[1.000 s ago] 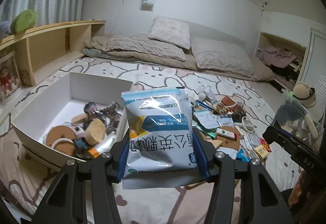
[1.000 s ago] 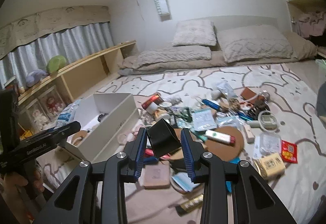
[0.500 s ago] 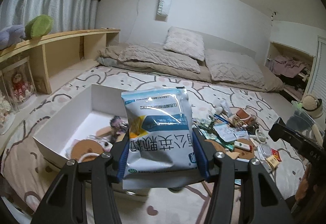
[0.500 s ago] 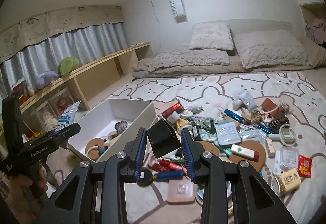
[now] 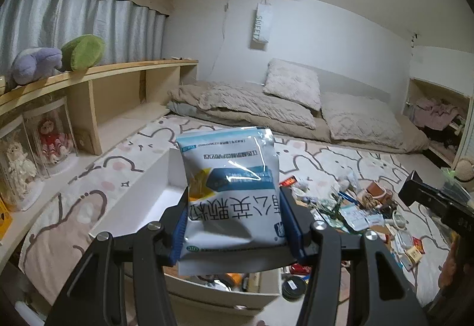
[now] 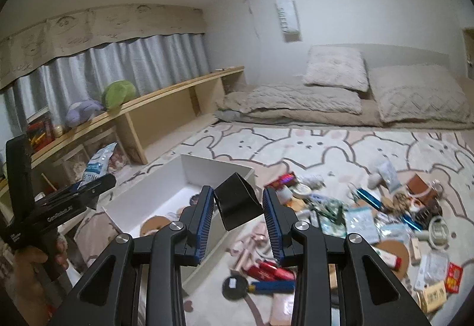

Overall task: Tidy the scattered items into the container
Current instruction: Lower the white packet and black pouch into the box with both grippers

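Where box (image 5: pixel 154 178) rim ends, bare rug (image 5: pixel 89 207).

White box (image 5: pixel 154 178) interior mostly hidden behind packet (image 5: pixel 231 192).

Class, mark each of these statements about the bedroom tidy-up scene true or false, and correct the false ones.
1. The left tongs grip a blue and white packet. True.
2. The right tongs are empty. False: they clamp a small black folded object.
3. The white box has no lid on it. True.
4. The white box is empty. False: a few items already lie inside, among them round cork discs.
5. A purple plush toy and a green plush toy sit on the wooden shelf. True.
6. All the scattered items have been cleared from the rug. False: many small items lie there, beside the box.
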A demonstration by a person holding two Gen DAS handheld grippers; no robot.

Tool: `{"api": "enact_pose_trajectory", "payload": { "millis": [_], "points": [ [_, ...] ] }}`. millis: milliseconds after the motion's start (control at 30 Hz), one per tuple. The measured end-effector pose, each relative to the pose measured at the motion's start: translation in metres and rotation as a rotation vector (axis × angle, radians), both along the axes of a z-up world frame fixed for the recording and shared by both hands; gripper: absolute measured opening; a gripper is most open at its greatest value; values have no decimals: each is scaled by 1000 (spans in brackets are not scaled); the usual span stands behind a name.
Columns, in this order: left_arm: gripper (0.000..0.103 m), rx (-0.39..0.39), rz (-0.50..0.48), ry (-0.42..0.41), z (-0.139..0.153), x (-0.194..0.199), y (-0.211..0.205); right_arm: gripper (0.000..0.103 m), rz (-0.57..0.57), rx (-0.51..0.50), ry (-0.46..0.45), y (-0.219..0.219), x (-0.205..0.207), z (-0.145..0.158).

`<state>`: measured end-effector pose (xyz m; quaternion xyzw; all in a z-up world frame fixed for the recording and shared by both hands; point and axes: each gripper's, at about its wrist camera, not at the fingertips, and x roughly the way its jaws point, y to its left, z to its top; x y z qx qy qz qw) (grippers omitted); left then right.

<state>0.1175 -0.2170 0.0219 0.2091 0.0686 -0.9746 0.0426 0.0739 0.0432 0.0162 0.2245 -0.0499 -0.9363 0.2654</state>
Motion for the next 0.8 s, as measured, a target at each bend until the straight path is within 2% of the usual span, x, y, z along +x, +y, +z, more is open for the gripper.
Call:
{"api": "enact_pose_trajectory", "payload": {
  "millis": [433, 667, 800],
  "points": [
    [55, -28, 4, -20, 1, -30, -34, 35, 86, 34, -17, -55, -27, 3],
    [55, -22, 11, -115, -23, -54, -61, 35, 142, 44, -76, -83, -47, -7],
    [55, 11, -27, -174, -40, -70, -75, 35, 169, 64, -105, -98, -55, -13]
  ]
}}
